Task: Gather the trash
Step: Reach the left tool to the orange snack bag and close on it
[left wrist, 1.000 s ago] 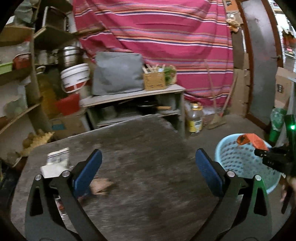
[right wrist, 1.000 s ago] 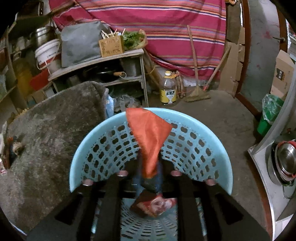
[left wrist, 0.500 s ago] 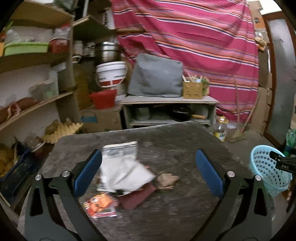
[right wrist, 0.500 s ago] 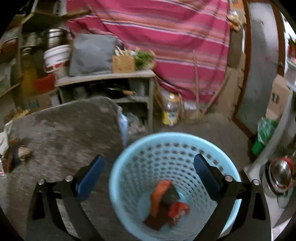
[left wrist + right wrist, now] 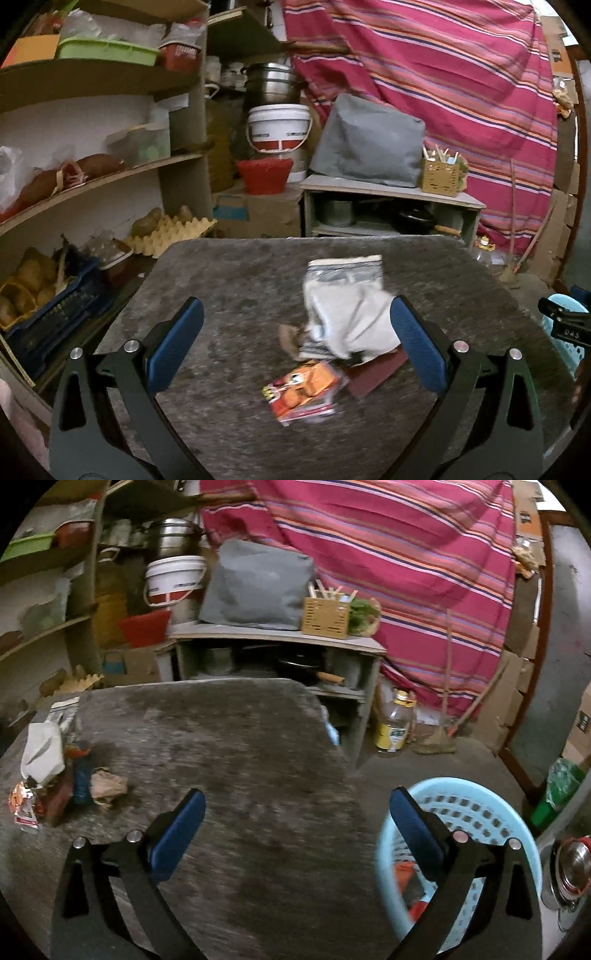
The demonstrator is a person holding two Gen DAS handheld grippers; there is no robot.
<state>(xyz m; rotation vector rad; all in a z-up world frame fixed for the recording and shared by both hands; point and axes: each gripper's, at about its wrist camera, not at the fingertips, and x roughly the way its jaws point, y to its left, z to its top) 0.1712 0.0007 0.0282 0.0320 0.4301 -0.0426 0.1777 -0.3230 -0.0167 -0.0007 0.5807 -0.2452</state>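
Your left gripper (image 5: 295,347) stands wide open over the grey table (image 5: 229,280), holding nothing. Between its blue pads (image 5: 175,349), toward two o'clock, lies the trash pile: a white plastic bag (image 5: 347,314), an orange snack wrapper (image 5: 304,393) at six o'clock of the bag, a dark red packet (image 5: 376,371) beside it, and a crumpled brown scrap (image 5: 290,336) at nine o'clock of the bag.

Your right gripper (image 5: 297,830) has its jaws still spreading toward full width, with nothing between them. It sits over the table's near right edge, its right finger crossing the light blue basket (image 5: 476,812) at four o'clock.

The basket holds an orange-red wrapper (image 5: 404,873) and further red scraps lower down; most of its floor is hidden behind the finger.

Only the right view shows inside the basket; the left view catches just a sliver of its rim at three o'clock. The right view places the trash pile at nine o'clock, well apart from the basket.
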